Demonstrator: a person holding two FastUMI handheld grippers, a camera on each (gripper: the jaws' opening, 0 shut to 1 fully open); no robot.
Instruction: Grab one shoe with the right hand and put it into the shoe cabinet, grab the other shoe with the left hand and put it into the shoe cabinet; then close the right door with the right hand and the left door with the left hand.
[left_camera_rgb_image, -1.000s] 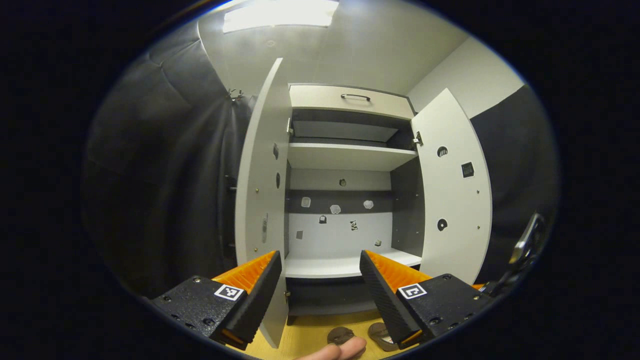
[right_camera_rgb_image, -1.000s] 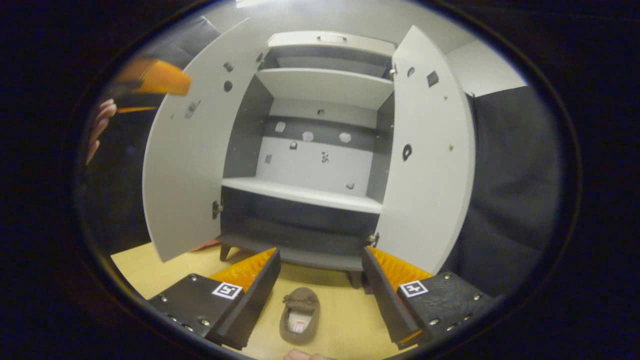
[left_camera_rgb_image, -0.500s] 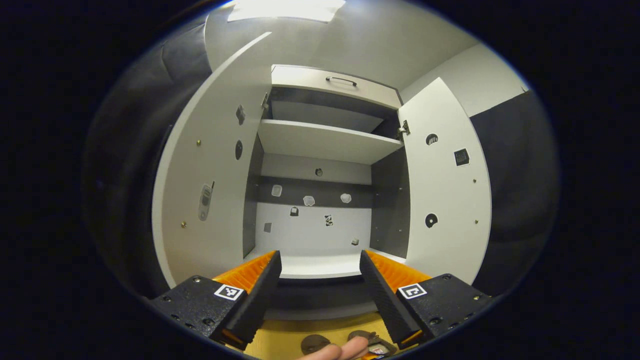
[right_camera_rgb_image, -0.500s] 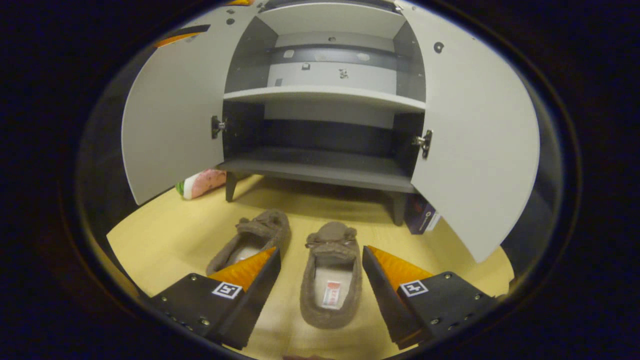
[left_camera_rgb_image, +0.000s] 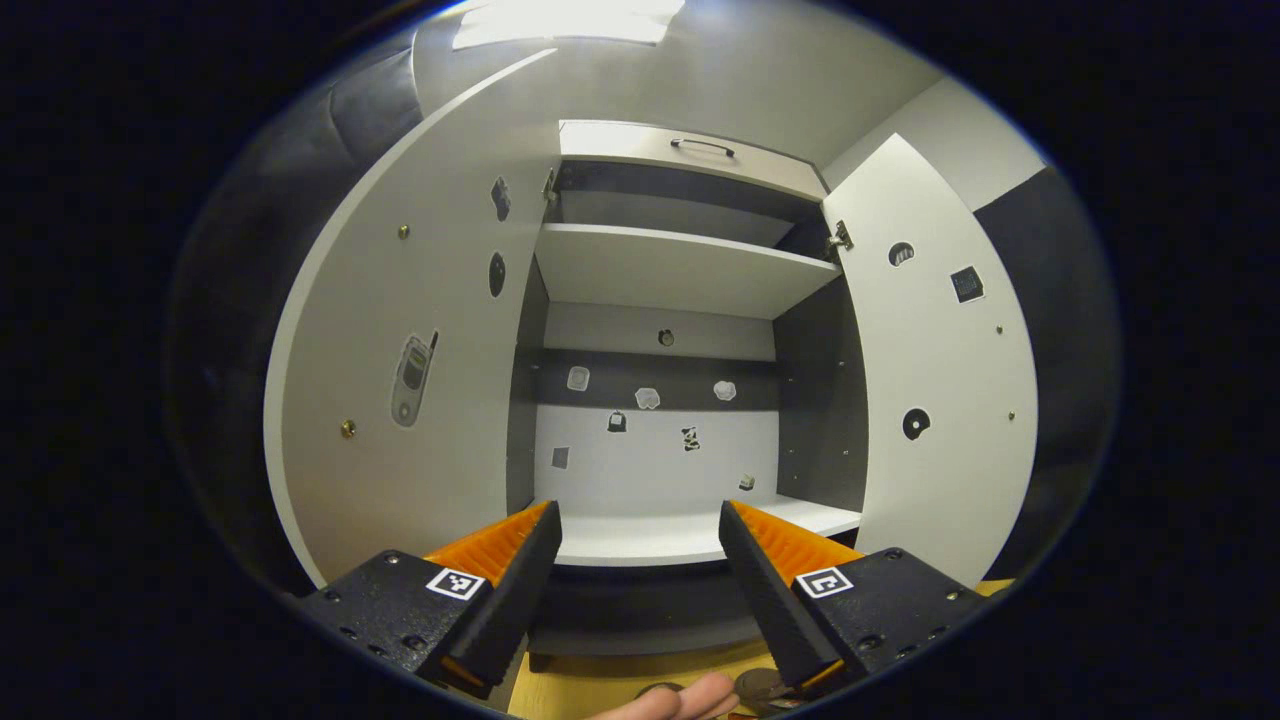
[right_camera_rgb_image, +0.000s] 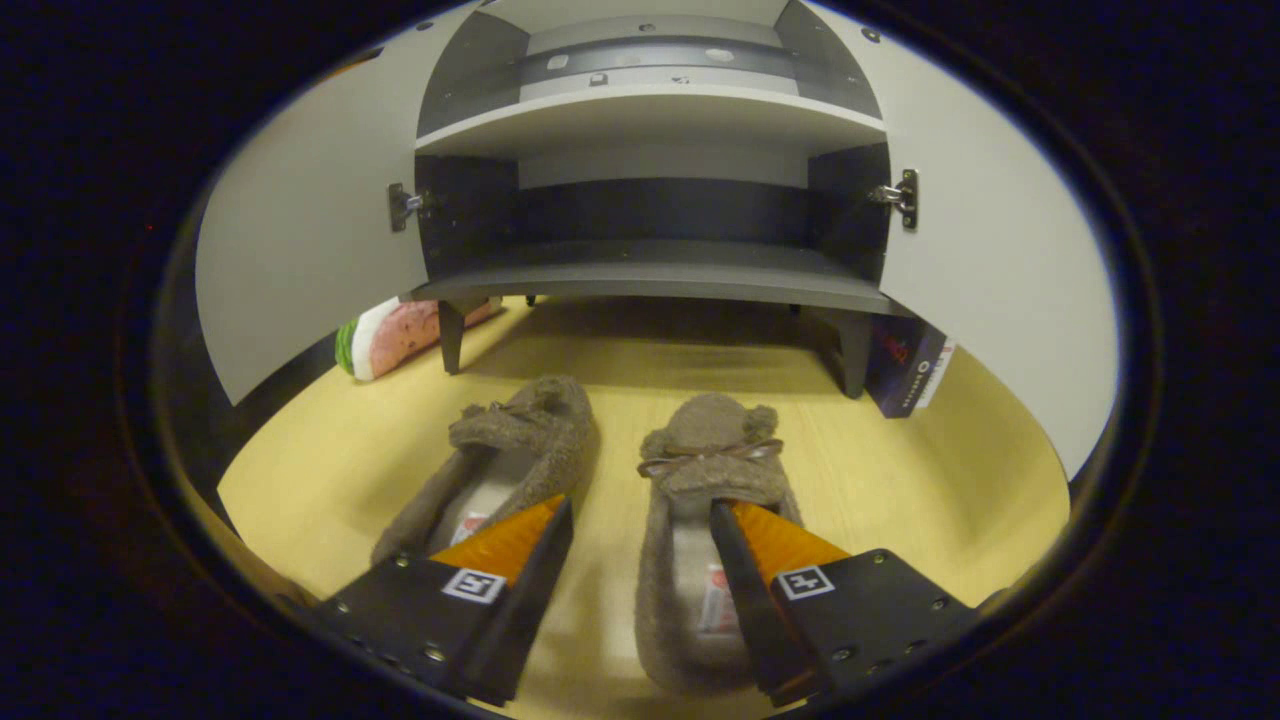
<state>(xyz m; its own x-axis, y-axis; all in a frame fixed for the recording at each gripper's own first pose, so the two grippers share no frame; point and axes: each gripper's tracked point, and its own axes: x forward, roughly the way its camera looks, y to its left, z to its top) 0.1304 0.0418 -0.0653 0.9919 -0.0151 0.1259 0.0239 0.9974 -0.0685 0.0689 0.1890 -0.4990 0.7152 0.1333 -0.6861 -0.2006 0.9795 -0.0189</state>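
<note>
In the right gripper view, the right gripper (right_camera_rgb_image: 640, 590) is seen low over the floor (right_camera_rgb_image: 900, 470) with its jaws spread wide and nothing clamped between them. One finger (right_camera_rgb_image: 745, 570) is placed inside the opening of the right-hand shoe (right_camera_rgb_image: 700, 470), while the other finger is set on the outside of that shoe's wall, in the gap between the two shoes (whether either finger actually touches the fabric cannot be told). The left-hand shoe (right_camera_rgb_image: 510, 450) lies just beside it on the floor, toes turned toward the cabinet, its heel partly covered by the gripper's body. Both are brown, fuzzy slippers, and a small bow is seen on the toe of the right-hand one.

Farther off, the shoe cabinet (right_camera_rgb_image: 650, 280) stands on short legs with both doors swung open; its dark bottom compartment is seen beneath a pale shelf. A pink and green object (right_camera_rgb_image: 395, 335) lies by the cabinet's left leg, and a dark box (right_camera_rgb_image: 905, 365) is propped by its right leg.

In the left gripper view, the left gripper (left_camera_rgb_image: 635, 580) is held higher, facing the cabinet's interior, its jaws likewise wide apart and holding nothing. A fingertip (left_camera_rgb_image: 690, 697) is seen at the bottom edge. Beyond the fingers the left door (left_camera_rgb_image: 420, 330) and the right door (left_camera_rgb_image: 940, 380) stand open, with a drawer handle (left_camera_rgb_image: 702, 146) at the top.
</note>
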